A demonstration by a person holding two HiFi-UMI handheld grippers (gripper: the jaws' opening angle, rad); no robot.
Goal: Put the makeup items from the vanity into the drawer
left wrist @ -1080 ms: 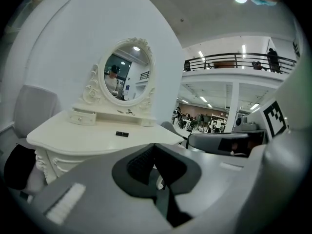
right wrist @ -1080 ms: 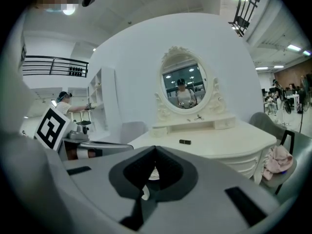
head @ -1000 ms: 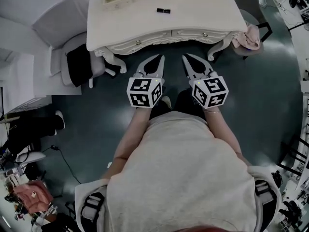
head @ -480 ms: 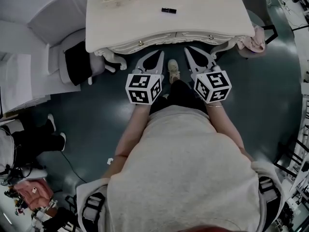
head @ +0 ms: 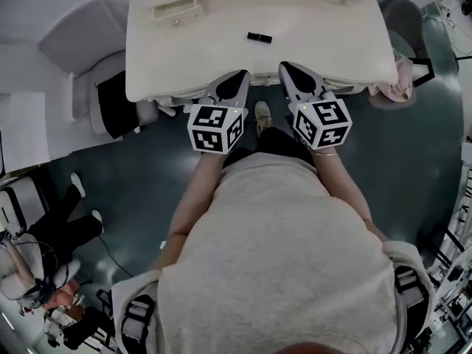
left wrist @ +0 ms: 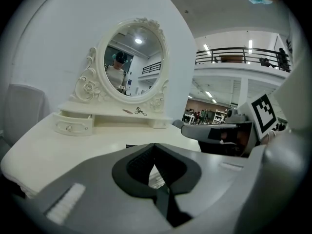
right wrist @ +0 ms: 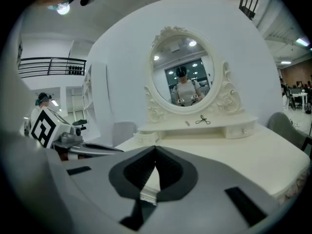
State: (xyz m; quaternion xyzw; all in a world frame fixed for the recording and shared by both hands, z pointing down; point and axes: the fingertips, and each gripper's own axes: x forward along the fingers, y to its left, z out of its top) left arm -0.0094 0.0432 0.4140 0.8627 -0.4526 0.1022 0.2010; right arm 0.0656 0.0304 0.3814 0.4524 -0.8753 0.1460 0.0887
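One vanity is standing here, and one mirror is sitting on it. Two small drawers are showing under the mirror: left drawer, right drawer. One black makeup item is lying on the vanity. One curler and one stick are lying by the mirror. Two chairs are standing beside: left chair, right chair. Two grippers are showing: left gripper, right gripper.

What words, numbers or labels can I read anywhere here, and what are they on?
No readable text anywhere.
The left cube on the left gripper and the right cube on the right gripper: black-and-white square patterns, not writing.
Small black item on the vanity: too small to show print.
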